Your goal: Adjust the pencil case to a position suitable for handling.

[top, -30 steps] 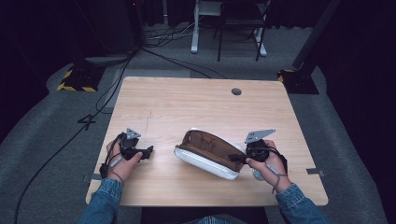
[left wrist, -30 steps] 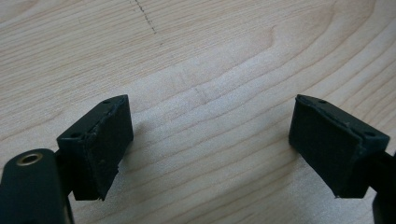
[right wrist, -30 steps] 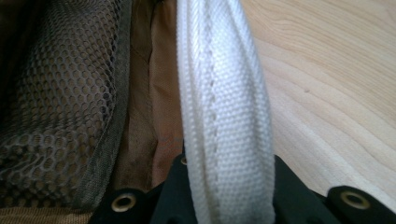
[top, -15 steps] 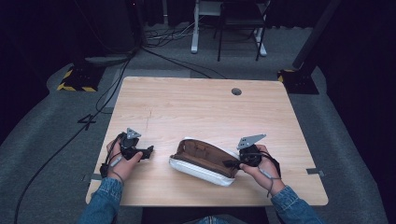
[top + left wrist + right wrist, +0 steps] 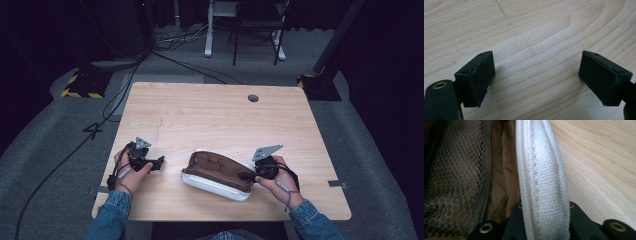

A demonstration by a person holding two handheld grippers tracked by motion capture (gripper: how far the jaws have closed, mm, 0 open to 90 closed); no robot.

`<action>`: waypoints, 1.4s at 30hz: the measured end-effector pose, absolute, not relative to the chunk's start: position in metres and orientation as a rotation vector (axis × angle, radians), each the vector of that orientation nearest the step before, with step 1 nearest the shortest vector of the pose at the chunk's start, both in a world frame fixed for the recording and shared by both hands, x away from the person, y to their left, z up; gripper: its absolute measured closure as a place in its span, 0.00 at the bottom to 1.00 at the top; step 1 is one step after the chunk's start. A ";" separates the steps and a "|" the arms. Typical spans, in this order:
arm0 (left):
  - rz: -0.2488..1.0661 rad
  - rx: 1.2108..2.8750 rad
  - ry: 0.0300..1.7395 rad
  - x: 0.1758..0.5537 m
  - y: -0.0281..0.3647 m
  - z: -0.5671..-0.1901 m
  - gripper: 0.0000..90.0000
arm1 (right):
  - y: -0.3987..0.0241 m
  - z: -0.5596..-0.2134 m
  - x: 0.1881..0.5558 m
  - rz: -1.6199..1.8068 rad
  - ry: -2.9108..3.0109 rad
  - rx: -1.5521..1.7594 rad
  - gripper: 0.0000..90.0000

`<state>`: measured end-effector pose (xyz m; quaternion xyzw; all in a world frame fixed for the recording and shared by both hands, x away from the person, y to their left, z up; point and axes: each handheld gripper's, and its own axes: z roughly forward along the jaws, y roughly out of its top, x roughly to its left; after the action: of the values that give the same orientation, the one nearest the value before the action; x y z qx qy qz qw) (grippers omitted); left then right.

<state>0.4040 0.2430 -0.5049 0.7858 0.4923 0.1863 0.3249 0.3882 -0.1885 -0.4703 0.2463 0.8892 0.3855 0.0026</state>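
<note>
White fabric pouch with a brown lining [image 5: 220,175] lies unzipped on the pale wooden surface [image 5: 210,115], near its front edge.
The right tool [image 5: 247,176] pinches the pouch's woven white rim [image 5: 541,177], ribbed and thick, and dark honeycomb mesh [image 5: 454,177] lines the inside beside smooth tan cloth. Off to the left, well apart from the pouch, the left tool [image 5: 159,161] sits spread wide, its blocky black pads [image 5: 477,75] over bare, grained wood.

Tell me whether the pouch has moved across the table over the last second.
Yes. The pouch has slid left, toward the left tool and away from the table's right edge, pulled by the right tool clamped on its white rim.
</note>
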 end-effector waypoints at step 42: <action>0.481 2.065 1.279 0.408 0.240 -0.505 0.15 | -0.222 -0.406 0.357 1.291 2.537 0.890 0.26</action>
<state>0.4078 0.2402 -0.5049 0.7883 0.4881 0.1835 0.3266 0.3565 -0.2223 -0.4055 0.2975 0.8479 0.4316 0.0794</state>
